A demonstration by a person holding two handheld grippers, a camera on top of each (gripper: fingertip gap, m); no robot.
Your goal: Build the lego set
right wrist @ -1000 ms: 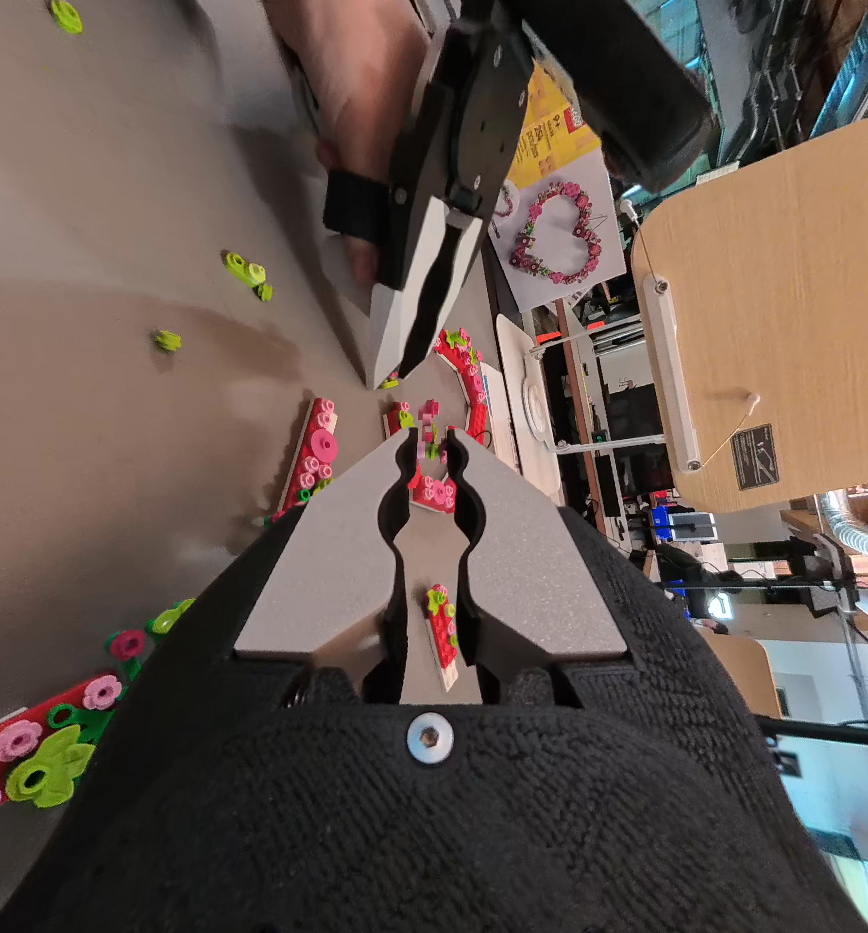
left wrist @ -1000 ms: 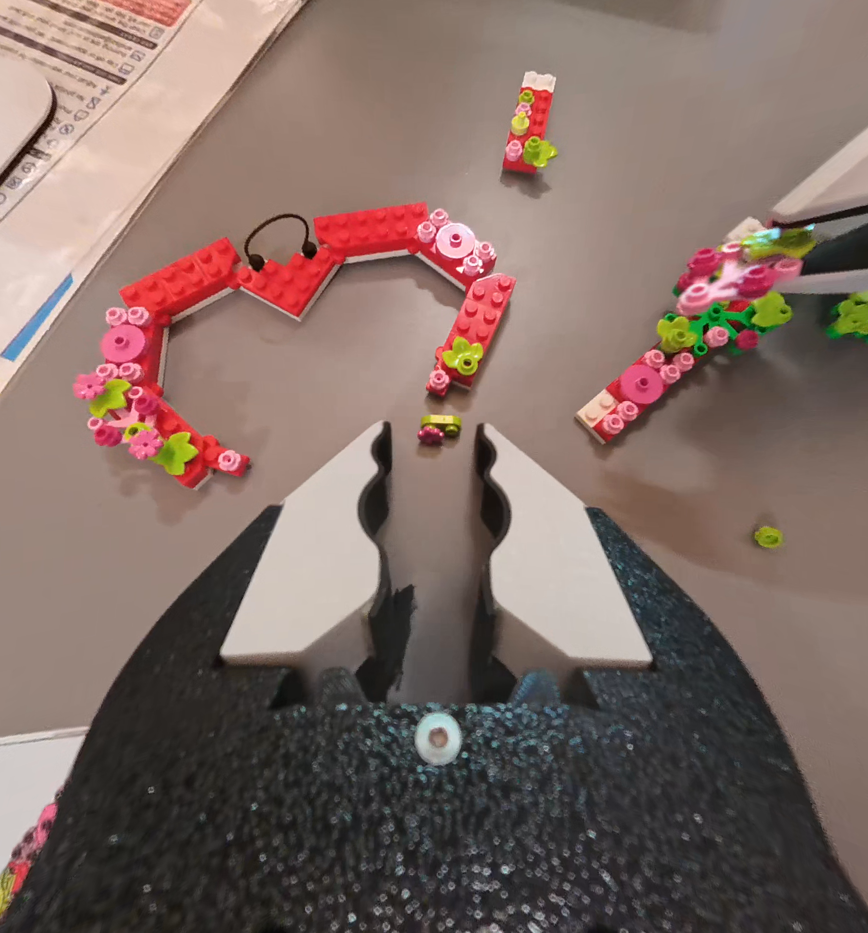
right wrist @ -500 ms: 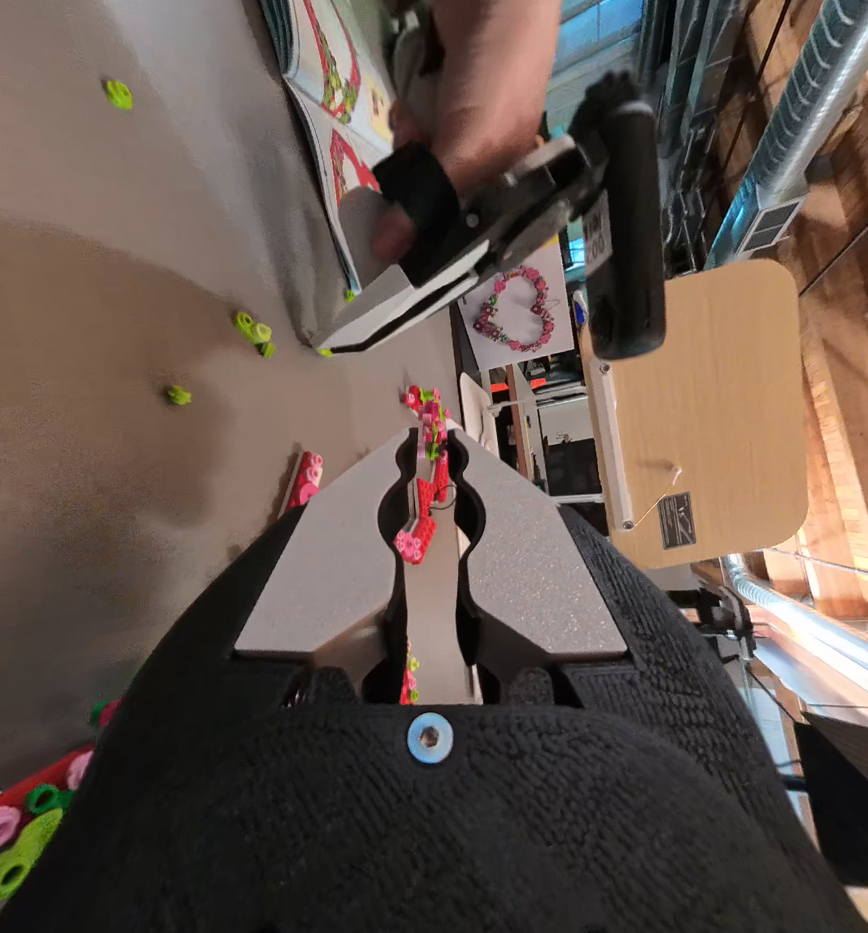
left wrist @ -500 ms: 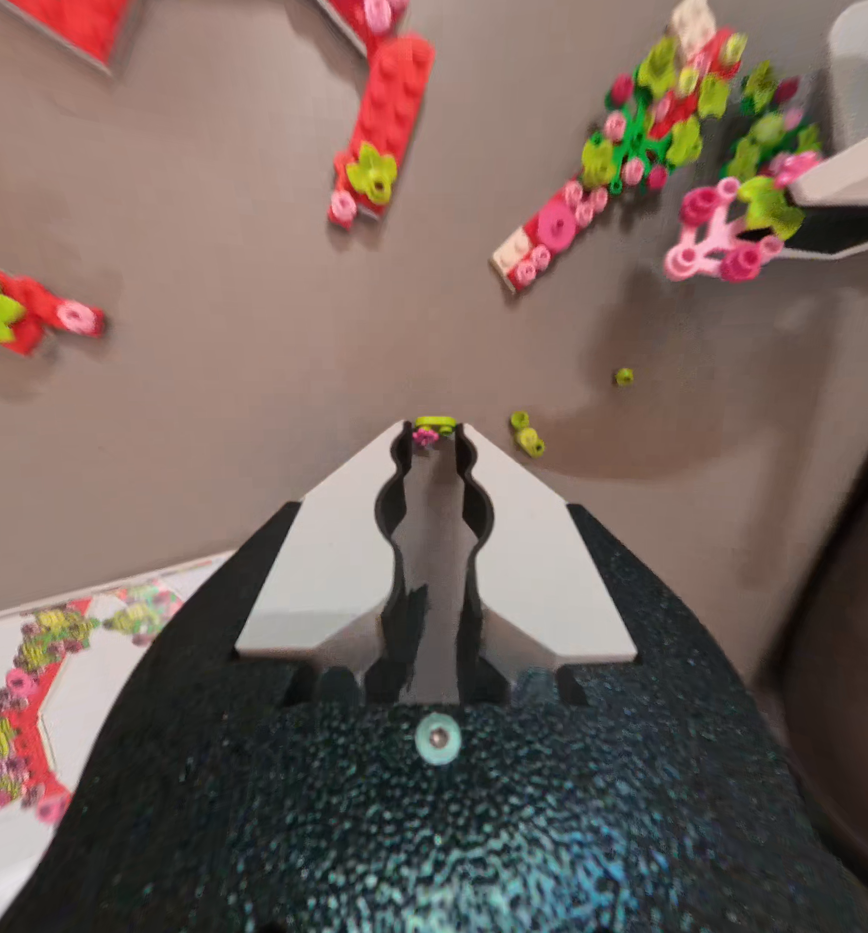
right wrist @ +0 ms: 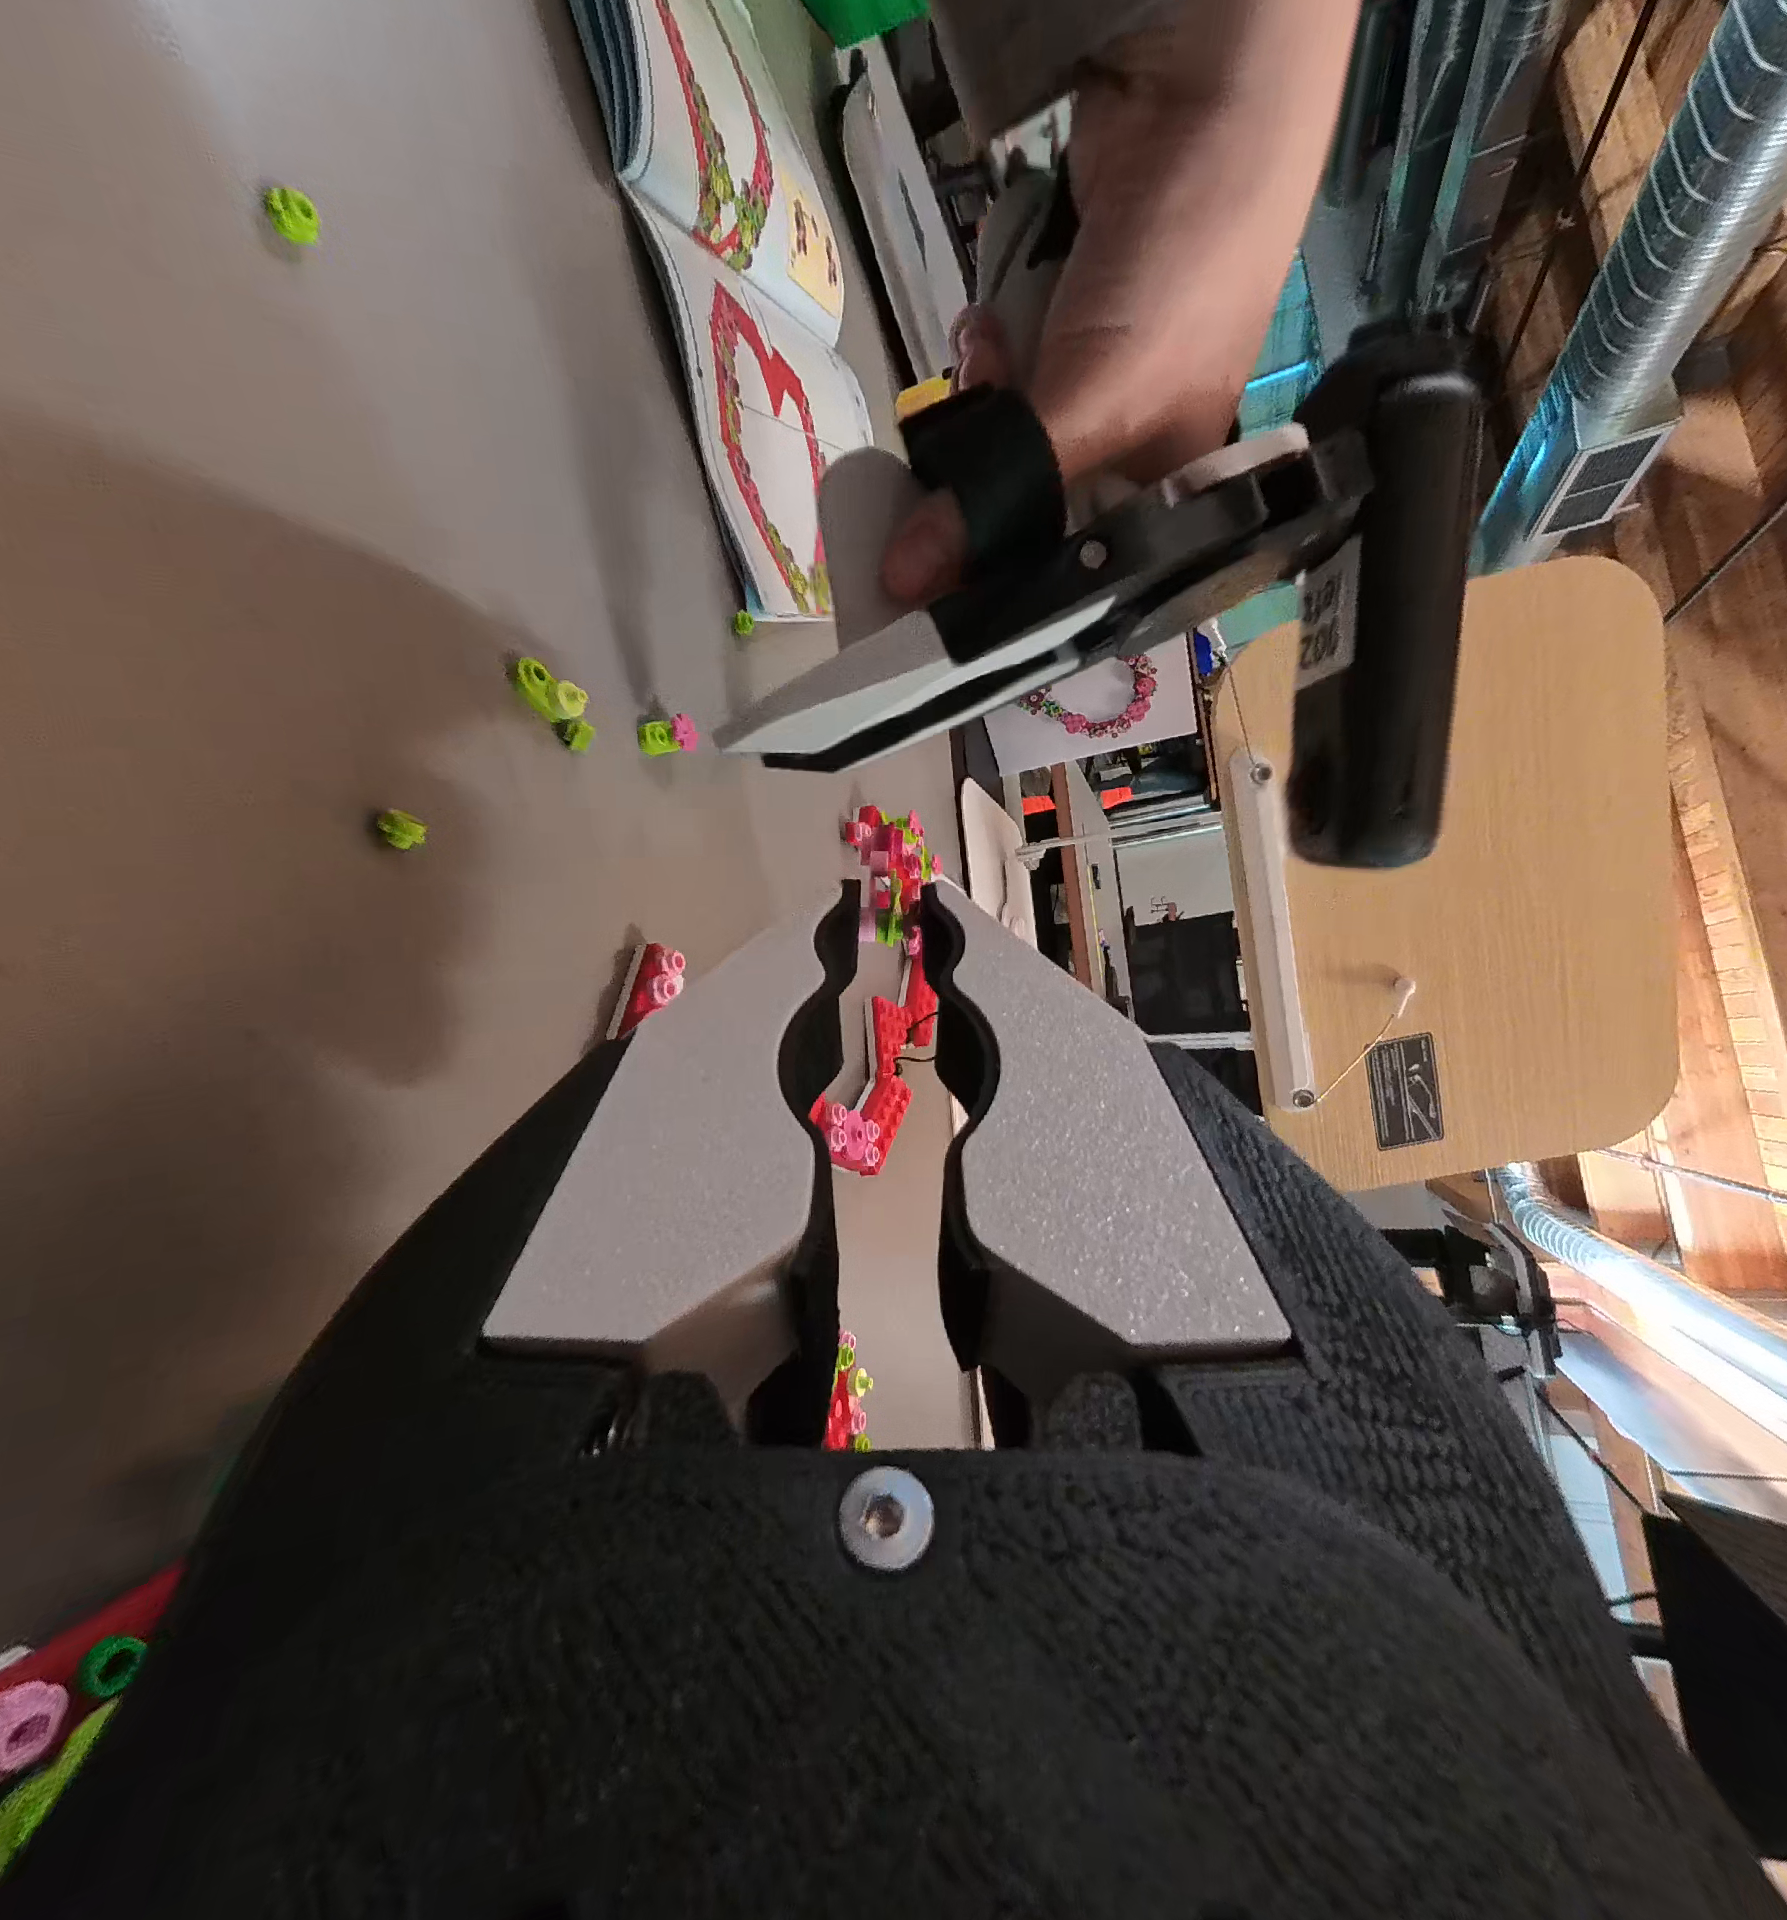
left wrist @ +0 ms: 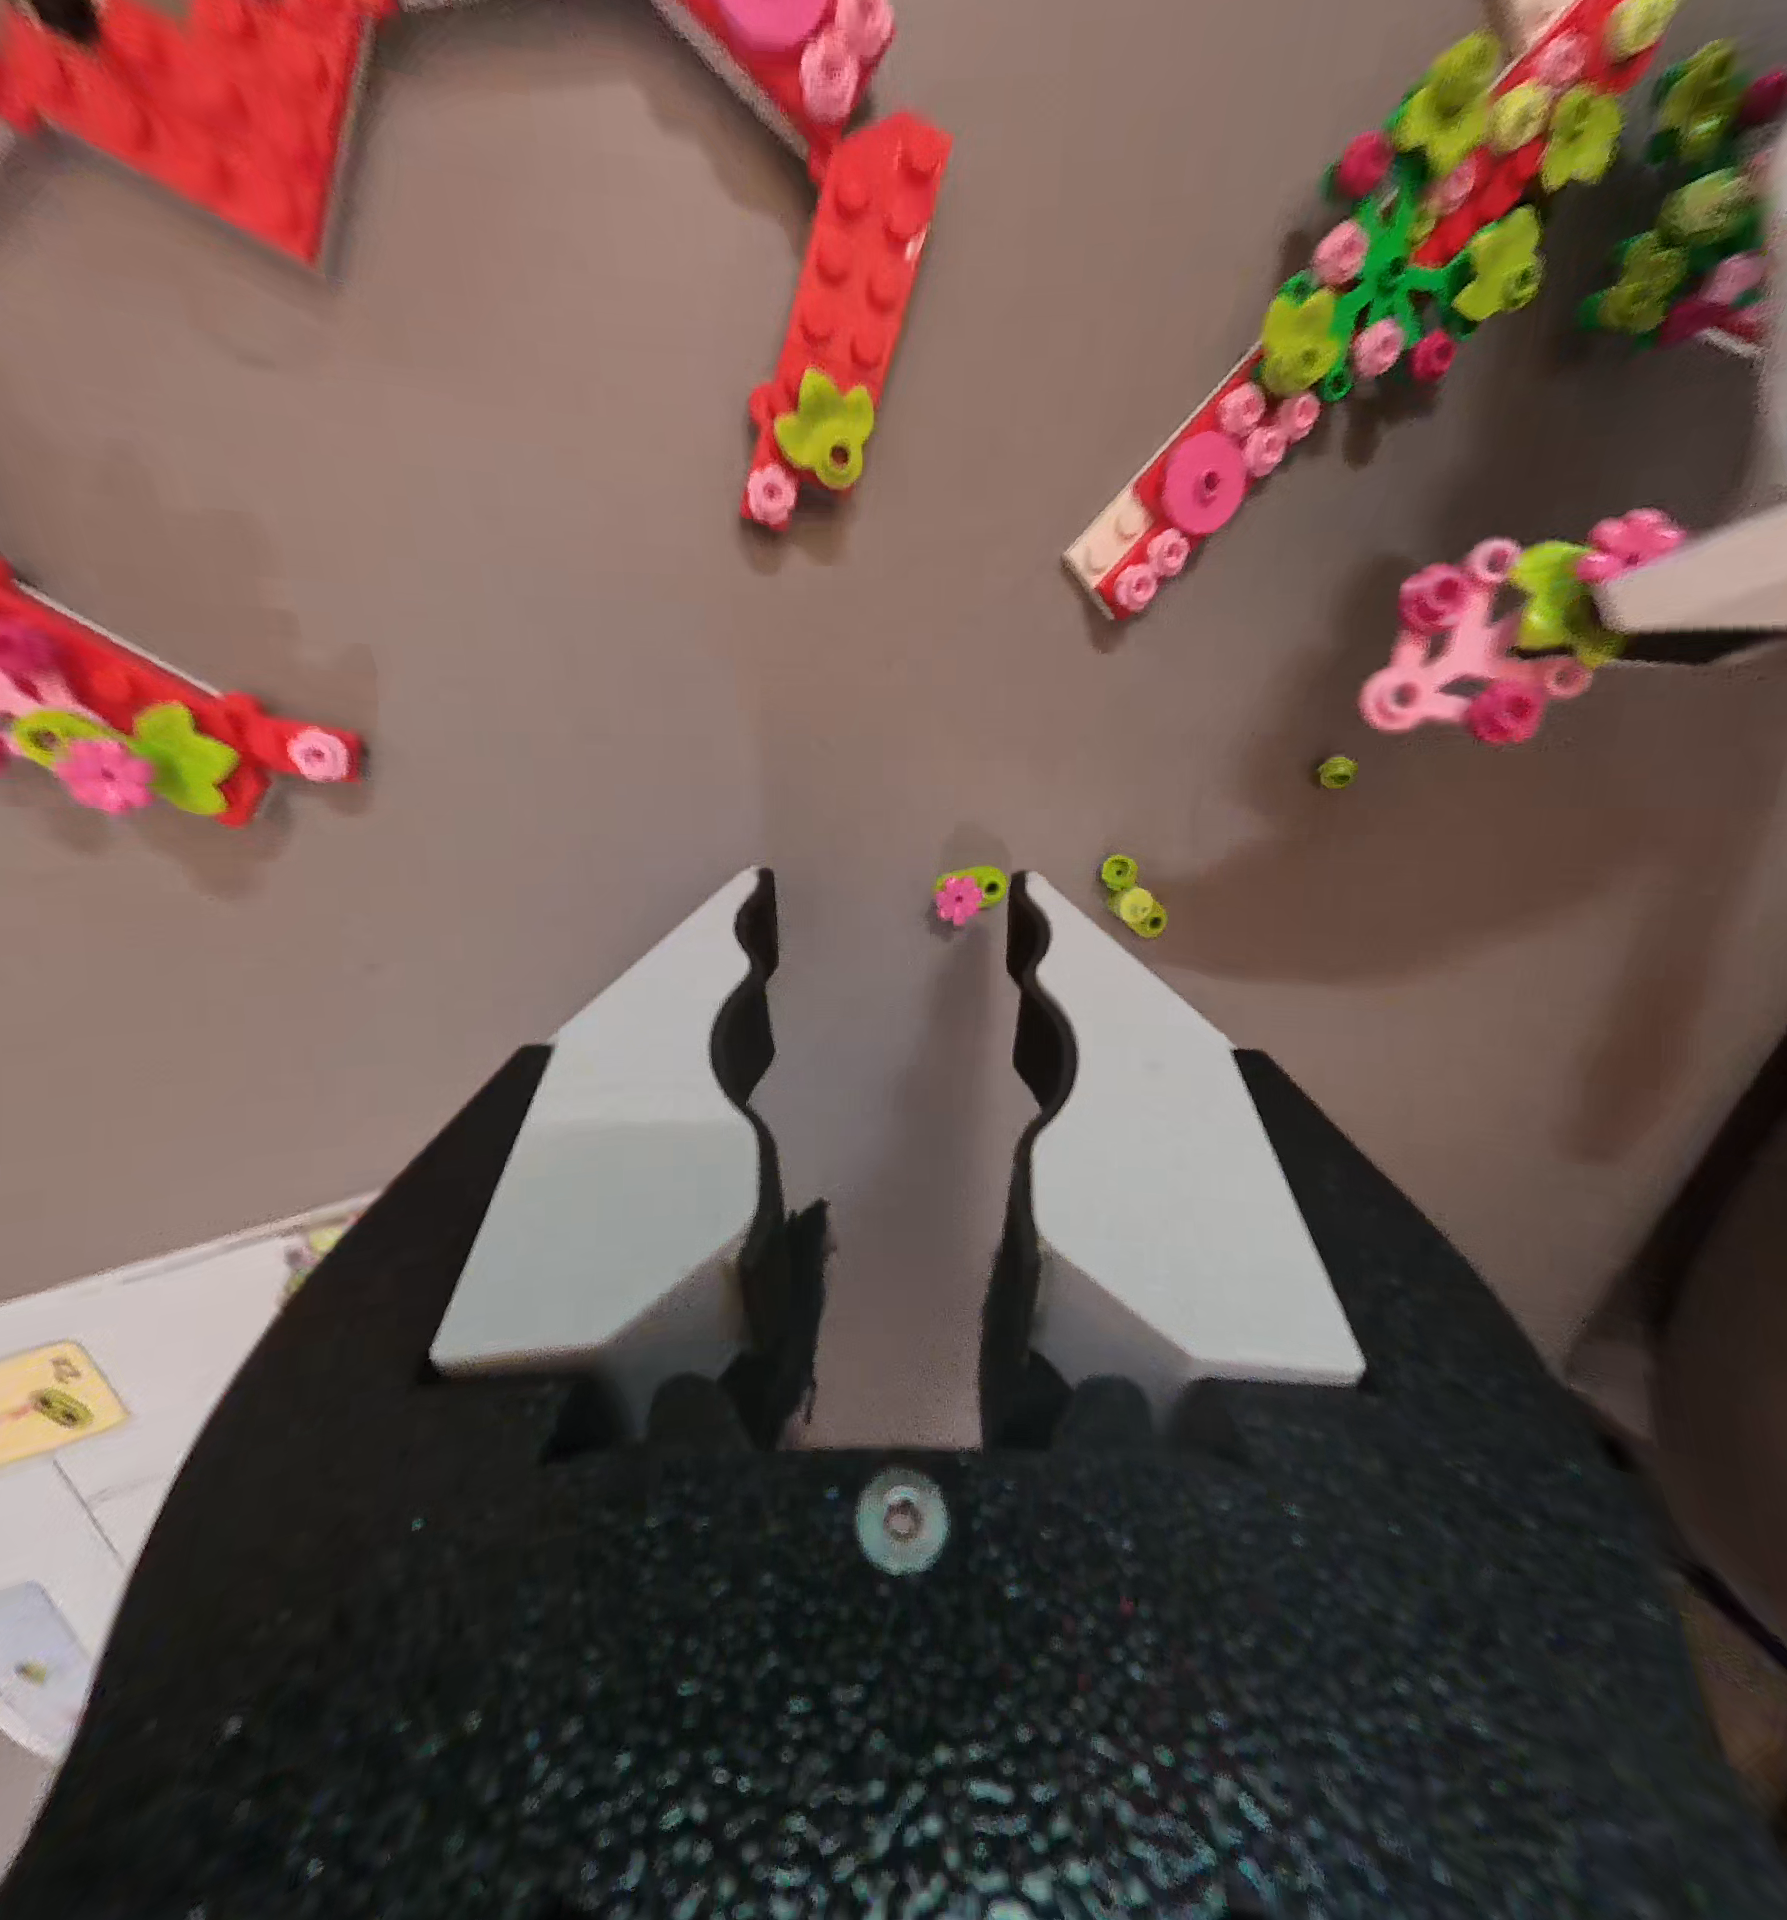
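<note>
Lego flower sprig (left wrist: 1471, 644): we are clamping it in right gripper (right wrist: 884, 904), clear of table (left wrist: 556, 623); left gripper (left wrist: 887, 894) spread, empty, straddling small flower piece (left wrist: 967, 896) for pickup.

A small lime piece topped with a magenta flower (left wrist: 967, 895) lies on the grey table, with red flower-studded heart segments (left wrist: 847, 312) spread flat beyond it.

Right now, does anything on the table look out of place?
Yes: the small lime-and-pink flower piece lies loose on the grey table, free between the open left gripper's fingertips. Other lime studs lie scattered nearby.
</note>
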